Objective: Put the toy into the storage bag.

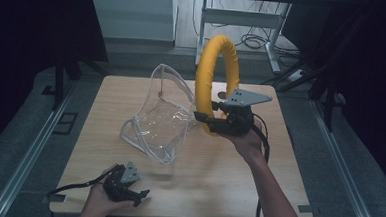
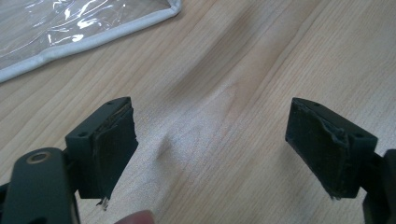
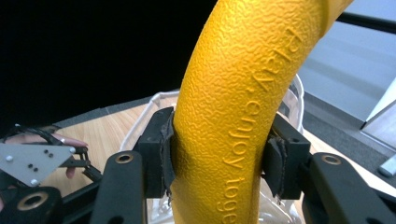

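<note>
1. The right gripper (image 1: 204,117) pinches the yellow foam ring (image 1: 216,79) near its lowest part; in the right gripper view both pads press into the textured foam (image 3: 233,116) from either side.
2. The ring stands upright in the air above the far middle of the wooden table (image 1: 227,175), its plane running roughly away from the person, its top well above the gripper.
3. The clear plastic bag (image 1: 163,114) sits on the table just to the left of the ring, its white-piped mouth standing open and facing up and towards the ring. The bag's near corner shows in the left gripper view (image 2: 84,28).
4. The left gripper (image 1: 131,191) rests low at the near left edge of the table, jaws spread wide with nothing but bare wood between them, well apart from the bag.
5. The coming move probably turns on this: the bag's opening lies left of and below the held ring, so the right hand, much the nearer, would carry it leftward and down.
</note>
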### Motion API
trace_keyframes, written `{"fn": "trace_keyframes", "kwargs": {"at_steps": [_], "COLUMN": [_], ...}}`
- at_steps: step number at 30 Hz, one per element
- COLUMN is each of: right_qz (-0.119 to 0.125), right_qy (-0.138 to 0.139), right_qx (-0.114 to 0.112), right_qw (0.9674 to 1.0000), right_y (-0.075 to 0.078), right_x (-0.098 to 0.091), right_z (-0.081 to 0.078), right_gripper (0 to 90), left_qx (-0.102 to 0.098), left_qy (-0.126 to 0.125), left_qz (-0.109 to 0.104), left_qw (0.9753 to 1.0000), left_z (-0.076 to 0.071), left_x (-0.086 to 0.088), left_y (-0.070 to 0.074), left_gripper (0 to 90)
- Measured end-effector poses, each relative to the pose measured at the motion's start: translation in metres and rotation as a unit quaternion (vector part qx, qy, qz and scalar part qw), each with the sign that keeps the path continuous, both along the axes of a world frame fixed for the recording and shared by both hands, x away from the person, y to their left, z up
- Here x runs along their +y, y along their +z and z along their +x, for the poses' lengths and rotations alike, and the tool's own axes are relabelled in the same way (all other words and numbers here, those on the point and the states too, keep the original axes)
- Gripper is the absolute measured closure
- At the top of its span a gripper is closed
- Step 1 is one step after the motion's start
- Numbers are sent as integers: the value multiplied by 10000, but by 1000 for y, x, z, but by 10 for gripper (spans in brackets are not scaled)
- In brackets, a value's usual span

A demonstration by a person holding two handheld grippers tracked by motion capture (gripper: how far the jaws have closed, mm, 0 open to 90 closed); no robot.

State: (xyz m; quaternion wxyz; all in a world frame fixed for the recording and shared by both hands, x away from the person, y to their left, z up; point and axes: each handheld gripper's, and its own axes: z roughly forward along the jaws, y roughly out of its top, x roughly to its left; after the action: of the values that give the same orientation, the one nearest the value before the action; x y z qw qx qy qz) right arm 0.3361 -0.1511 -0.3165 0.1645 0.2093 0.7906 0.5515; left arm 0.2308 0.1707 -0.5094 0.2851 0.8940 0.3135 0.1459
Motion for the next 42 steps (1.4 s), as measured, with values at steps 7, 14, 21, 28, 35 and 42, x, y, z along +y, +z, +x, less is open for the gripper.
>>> {"fn": "trace_keyframes", "kwargs": {"at_steps": [7,14,21,28,35,42], "right_qz": [94,187,238,294,385,450], "right_qy": [51,123,195,248,334,459], "right_qx": [-143,-266,-320,-374,-428,-513], "right_qw": [9998,9994,9990,9986,9978,9966], "right_y": [8,15,20,25,32,38], "right_x": [5,11,16,21,27,37], "right_z": [-6,-10,-12,-13,-15,-18], "right_gripper": [504,504,503,503,503,503], "left_qx": [0,53,41,43,37,41], "left_qy": [0,-21,-14,8,17,20], "left_qz": [0,51,63,50,42,35], "left_qw": [10000,10000,10000,10000,10000,10000], "left_z": [0,0,0,0,0,0], "left_x": [0,0,0,0,1,1], "left_y": [0,-1,-1,-1,-1,-1], "left_gripper": [162,162,162,162,162,162]}}
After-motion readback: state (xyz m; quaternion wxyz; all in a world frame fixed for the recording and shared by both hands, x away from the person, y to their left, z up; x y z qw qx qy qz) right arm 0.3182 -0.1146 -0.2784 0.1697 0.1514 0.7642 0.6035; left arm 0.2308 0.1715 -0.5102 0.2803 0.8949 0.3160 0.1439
